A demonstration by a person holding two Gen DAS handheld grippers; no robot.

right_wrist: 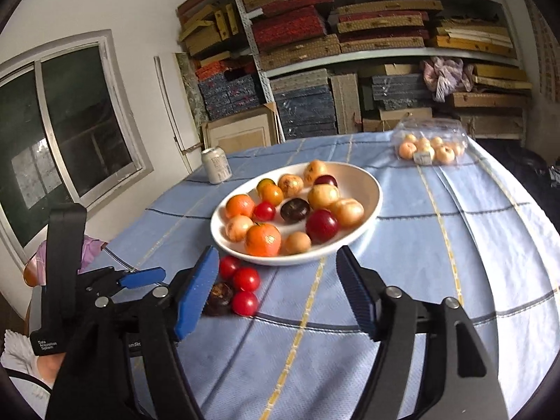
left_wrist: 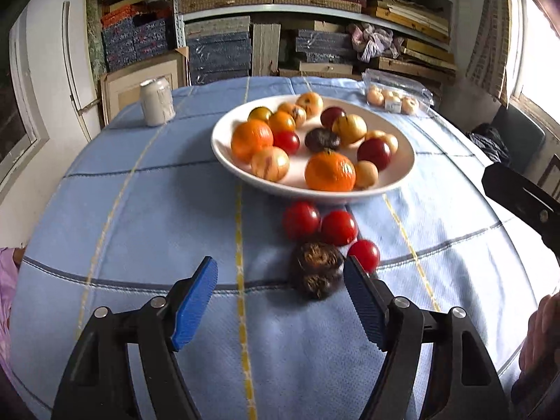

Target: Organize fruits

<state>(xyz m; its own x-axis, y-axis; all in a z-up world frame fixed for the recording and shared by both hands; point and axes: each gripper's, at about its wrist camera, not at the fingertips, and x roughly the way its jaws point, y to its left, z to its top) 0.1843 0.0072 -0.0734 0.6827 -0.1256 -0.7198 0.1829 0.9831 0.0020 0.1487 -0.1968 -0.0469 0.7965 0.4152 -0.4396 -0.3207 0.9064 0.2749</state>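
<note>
A white bowl (left_wrist: 219,147) (right_wrist: 375,189) on the blue cloth holds several fruits: oranges, red, yellow and dark ones. In front of it on the cloth lie three red tomatoes (left_wrist: 301,219) (right_wrist: 246,279) and a dark brown fruit (left_wrist: 316,269) (right_wrist: 218,297). My left gripper (left_wrist: 280,262) is open; the dark fruit sits just inside its right finger, and the pads do not press on it. My right gripper (right_wrist: 277,251) is open with nothing between its fingers, in front of the bowl's near rim. The tomatoes lie just past its left finger.
A pale drinks can (left_wrist: 157,101) (right_wrist: 217,165) stands at the table's far left. A clear plastic box of pale fruits (left_wrist: 397,98) (right_wrist: 430,145) lies at the far right. Shelves packed with boxes stand behind the table. A person's hand (left_wrist: 540,336) shows at the right edge.
</note>
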